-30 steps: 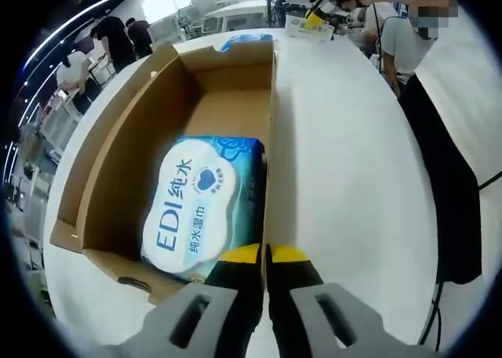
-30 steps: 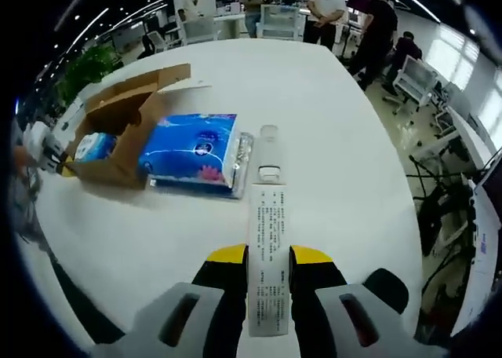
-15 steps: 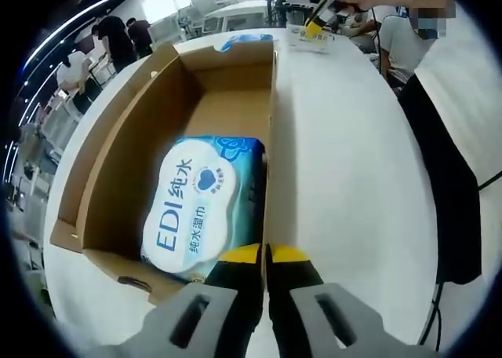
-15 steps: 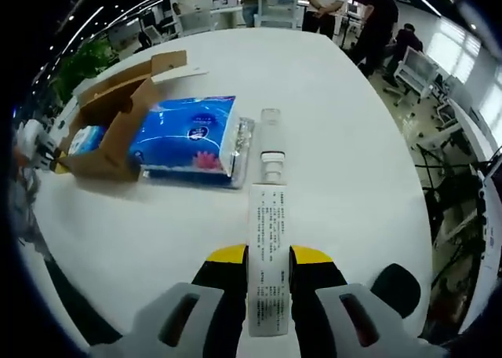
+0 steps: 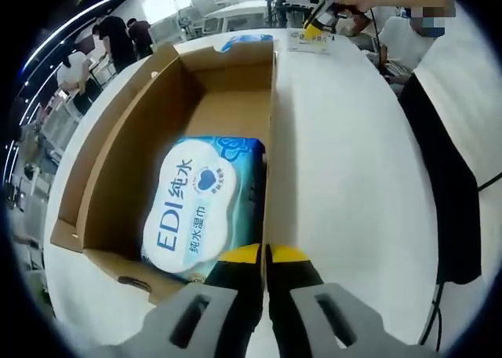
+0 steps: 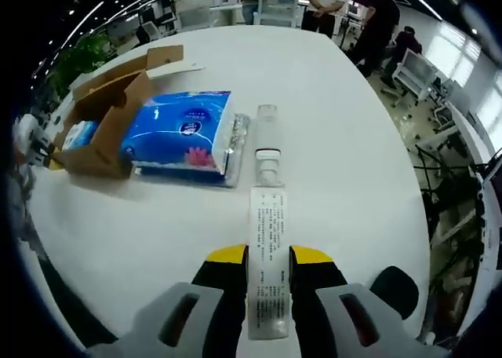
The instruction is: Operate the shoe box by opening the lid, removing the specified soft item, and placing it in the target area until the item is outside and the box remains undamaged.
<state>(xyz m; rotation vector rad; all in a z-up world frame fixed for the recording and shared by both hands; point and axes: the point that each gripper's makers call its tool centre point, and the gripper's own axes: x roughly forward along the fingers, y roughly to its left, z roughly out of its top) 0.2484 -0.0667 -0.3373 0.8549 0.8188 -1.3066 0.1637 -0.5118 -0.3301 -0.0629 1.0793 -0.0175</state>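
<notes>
Left gripper (image 5: 264,257) jaws pinched box (image 5: 118,166) wall at 6 o'clock; right gripper (image 6: 267,262) jaws clamped tube (image 6: 267,275), prob. cosmetic; lower it gently onto table (image 6: 337,130).

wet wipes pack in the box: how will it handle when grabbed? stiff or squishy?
The wet wipes pack looks like a soft film pouch, so it will probably give under the jaws. Its glossy wrap may be slippery. It lies snug against the shoe box wall near the left gripper, so lifting it may nudge the cardboard.
</notes>
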